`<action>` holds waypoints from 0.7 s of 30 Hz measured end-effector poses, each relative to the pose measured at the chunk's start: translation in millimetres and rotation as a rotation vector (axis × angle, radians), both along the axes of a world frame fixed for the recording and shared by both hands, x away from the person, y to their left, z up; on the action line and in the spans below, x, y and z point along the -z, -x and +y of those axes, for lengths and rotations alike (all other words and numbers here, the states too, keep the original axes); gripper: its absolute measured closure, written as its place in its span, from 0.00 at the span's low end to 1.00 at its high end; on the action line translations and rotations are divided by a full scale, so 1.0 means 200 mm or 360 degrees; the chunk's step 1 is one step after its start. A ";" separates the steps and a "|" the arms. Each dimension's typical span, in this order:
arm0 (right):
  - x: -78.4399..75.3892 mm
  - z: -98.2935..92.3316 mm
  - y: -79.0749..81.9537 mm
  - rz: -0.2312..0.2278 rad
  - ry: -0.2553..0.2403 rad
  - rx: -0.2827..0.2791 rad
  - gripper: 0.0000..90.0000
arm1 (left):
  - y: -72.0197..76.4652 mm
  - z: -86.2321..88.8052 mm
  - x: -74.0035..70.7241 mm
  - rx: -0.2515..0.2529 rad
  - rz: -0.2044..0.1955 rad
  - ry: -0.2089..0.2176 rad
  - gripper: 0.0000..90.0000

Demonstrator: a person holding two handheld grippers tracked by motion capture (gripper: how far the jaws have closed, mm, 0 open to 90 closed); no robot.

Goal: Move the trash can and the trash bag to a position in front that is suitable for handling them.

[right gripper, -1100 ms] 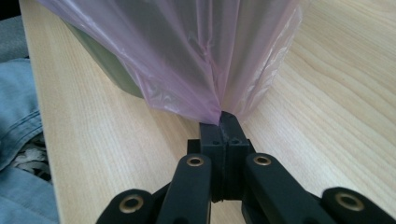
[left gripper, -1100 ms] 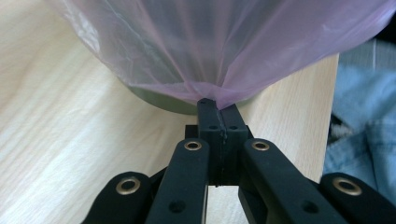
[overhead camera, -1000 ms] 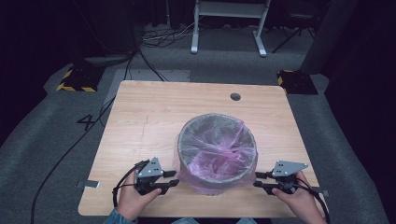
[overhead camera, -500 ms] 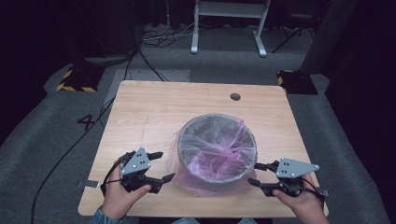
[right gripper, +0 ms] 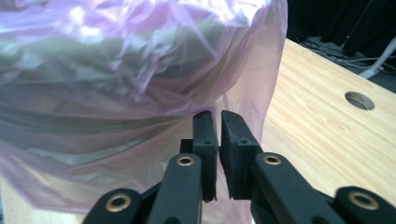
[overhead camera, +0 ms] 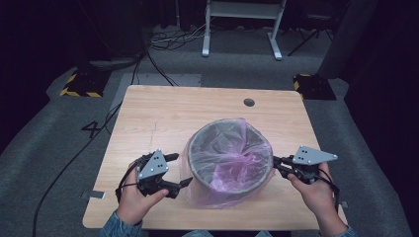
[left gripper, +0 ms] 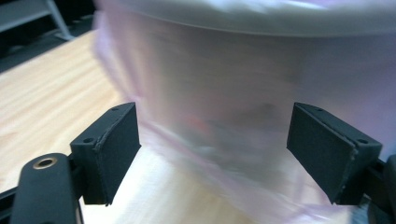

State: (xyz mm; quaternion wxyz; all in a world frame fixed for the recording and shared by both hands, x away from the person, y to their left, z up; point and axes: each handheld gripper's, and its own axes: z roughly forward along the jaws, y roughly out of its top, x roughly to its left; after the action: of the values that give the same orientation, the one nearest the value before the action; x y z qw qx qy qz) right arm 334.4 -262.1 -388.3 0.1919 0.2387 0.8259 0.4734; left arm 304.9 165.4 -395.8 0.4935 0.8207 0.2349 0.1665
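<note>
Bin (overhead camera: 230, 148) with bag (overhead camera: 217, 195): between both tools on table (overhead camera: 163, 113). Left tool (overhead camera: 178, 170) just opened, released, film ahead. Right tool (right gripper: 217, 121) just closing, pinching bag. Step: fitting liner. Next: regrip left side.

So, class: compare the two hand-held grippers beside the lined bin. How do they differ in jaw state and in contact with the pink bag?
The left hand-held gripper has its jaws spread wide, having just opened; the right hand-held gripper has its jaws nearly together, having just closed. The left one's pads stand clear of the pink bag; the right one's jaws pinch the film at the bin's rim. Both are black, carry a grey plate and point inward at the bin.
</note>
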 end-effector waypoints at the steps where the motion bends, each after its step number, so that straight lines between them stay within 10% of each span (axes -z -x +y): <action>1: 0.00 0.00 -0.01 0.0001 0.0001 0.0005 0.91 | -0.04 0.00 0.00 -0.0028 -0.0001 -0.0017 0.19; 7: -0.03 0.02 -0.03 -0.0020 -0.0012 -0.0034 0.92 | -0.17 -0.03 0.02 -0.0015 0.0036 -0.0069 0.30; 13: -0.02 0.02 -0.05 -0.0026 -0.0031 -0.0048 0.95 | -0.20 -0.04 0.04 0.0090 0.0096 -0.0069 1.00; 21: 0.03 0.00 -0.08 0.0015 -0.0063 -0.0033 1.00 | -0.23 -0.02 0.13 -0.0027 0.0214 -0.0254 1.00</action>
State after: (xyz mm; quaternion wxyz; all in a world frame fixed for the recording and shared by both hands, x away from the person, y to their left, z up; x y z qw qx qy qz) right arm 350.8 -262.6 -393.8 0.1783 0.2361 0.8198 0.4903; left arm 350.7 161.8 -420.9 0.4082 0.8648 0.2603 0.1333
